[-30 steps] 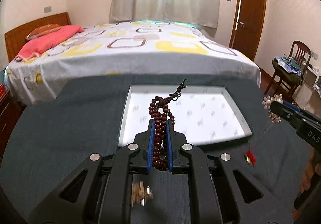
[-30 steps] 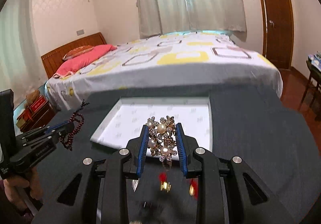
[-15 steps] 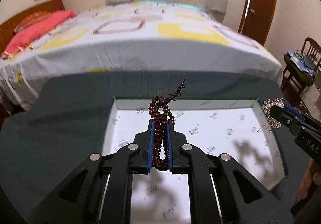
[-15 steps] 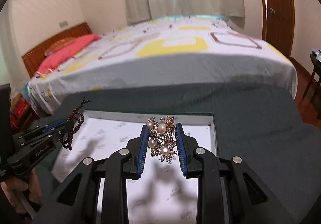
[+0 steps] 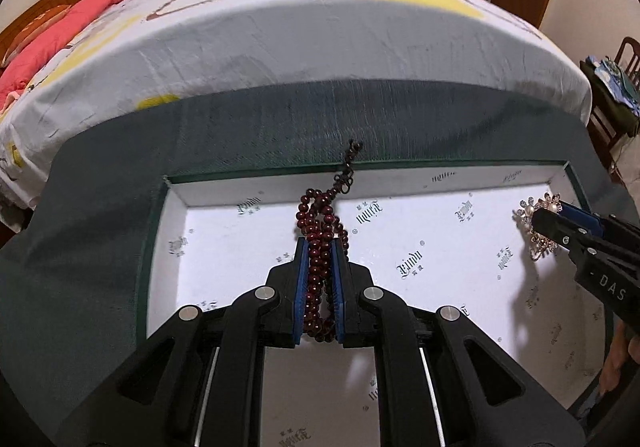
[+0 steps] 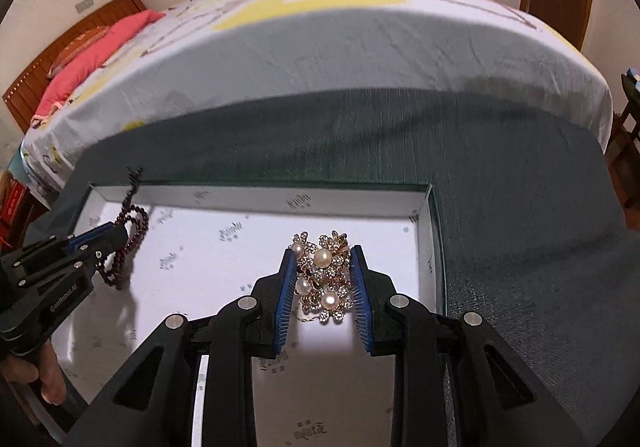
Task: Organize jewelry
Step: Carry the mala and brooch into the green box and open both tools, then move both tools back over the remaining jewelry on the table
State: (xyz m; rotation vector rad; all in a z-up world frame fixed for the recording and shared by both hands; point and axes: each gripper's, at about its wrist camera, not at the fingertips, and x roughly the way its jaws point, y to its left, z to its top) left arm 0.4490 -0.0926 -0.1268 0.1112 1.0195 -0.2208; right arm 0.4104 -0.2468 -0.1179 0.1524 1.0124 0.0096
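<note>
My left gripper (image 5: 320,247) is shut on a string of dark red beads (image 5: 318,231), whose knotted tail sticks up past the fingertips. It hangs over the left part of a shallow white-lined box (image 5: 420,183) with a green rim. From the right wrist view the same beads (image 6: 128,243) and left gripper (image 6: 104,237) sit at the box's left side. My right gripper (image 6: 323,259) is shut on a gold brooch with pearls and rhinestones (image 6: 322,275), above the right part of the box (image 6: 424,243). In the left view, the brooch (image 5: 538,231) shows at the right edge.
The box lies on a dark green cloth (image 5: 100,247) covering the table. Behind the table stands a bed (image 5: 300,27) with a white patterned sheet and pink pillows. A wooden chair with clothes (image 5: 612,87) stands at the right, near a brown door.
Both grippers have moved forward and down, from the near side of the table to above the box's white floor, each still holding its piece. The loose items on the cloth have left view.
</note>
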